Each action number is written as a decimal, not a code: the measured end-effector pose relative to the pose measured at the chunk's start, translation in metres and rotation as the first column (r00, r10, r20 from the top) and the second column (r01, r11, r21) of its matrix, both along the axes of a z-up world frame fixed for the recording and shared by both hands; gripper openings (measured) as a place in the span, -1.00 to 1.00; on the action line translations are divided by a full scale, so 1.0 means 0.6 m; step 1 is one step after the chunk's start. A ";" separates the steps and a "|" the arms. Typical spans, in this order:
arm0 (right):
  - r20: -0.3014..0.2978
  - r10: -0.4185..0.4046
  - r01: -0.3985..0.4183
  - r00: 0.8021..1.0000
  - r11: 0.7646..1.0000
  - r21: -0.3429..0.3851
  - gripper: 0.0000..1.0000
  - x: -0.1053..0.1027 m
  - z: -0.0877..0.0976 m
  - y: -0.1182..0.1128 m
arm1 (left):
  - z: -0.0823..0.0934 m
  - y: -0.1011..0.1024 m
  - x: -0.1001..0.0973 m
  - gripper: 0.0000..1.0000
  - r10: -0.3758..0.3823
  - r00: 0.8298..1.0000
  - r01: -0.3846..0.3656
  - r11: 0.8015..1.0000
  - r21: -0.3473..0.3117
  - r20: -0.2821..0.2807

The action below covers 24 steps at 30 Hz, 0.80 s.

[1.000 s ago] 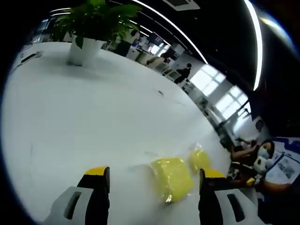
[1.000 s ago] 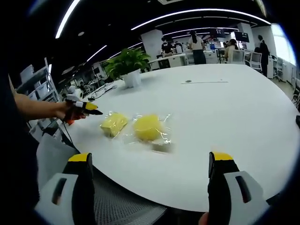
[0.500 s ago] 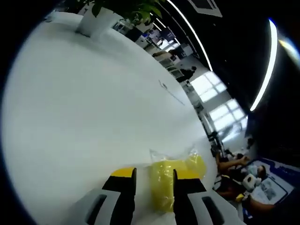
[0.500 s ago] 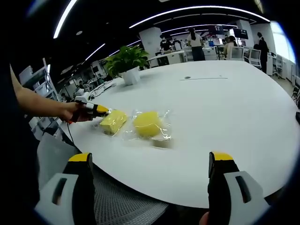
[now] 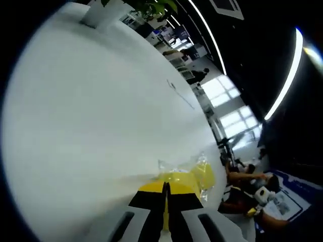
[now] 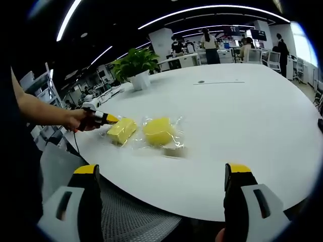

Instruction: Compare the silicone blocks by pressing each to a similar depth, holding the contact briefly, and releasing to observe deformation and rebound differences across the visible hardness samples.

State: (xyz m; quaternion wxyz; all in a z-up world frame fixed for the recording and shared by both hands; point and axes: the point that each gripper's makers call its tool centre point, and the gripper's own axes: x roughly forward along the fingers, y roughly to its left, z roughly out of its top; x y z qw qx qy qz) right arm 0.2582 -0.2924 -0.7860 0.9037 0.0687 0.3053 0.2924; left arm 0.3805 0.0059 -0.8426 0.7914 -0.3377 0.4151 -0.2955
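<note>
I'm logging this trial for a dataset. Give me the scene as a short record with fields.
setting: large white round table in an open office
samples: two yellow blocks in clear wrap, a squarer block and a rounder block, side by side
left claw: jaws almost together, at the squarer block's edge
right claw: open, held back off the table edge
other: potted plant farther along the table
</note>
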 end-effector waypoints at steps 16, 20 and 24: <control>0.010 0.042 -0.042 0.999 0.999 0.004 0.93 0.014 0.006 0.012 | 0.059 -0.002 -0.008 -1.00 0.003 0.993 -0.003 1.000 0.001 0.121; 0.025 0.051 -0.052 0.998 0.999 0.012 0.93 0.026 0.016 0.014 | 0.086 -0.009 -0.008 -1.00 -0.016 0.981 0.013 1.000 0.017 0.192; 0.033 0.061 -0.061 0.998 0.998 0.019 0.93 0.032 0.023 0.018 | 0.119 -0.020 -0.012 -1.00 -0.040 0.965 0.032 0.999 0.036 0.260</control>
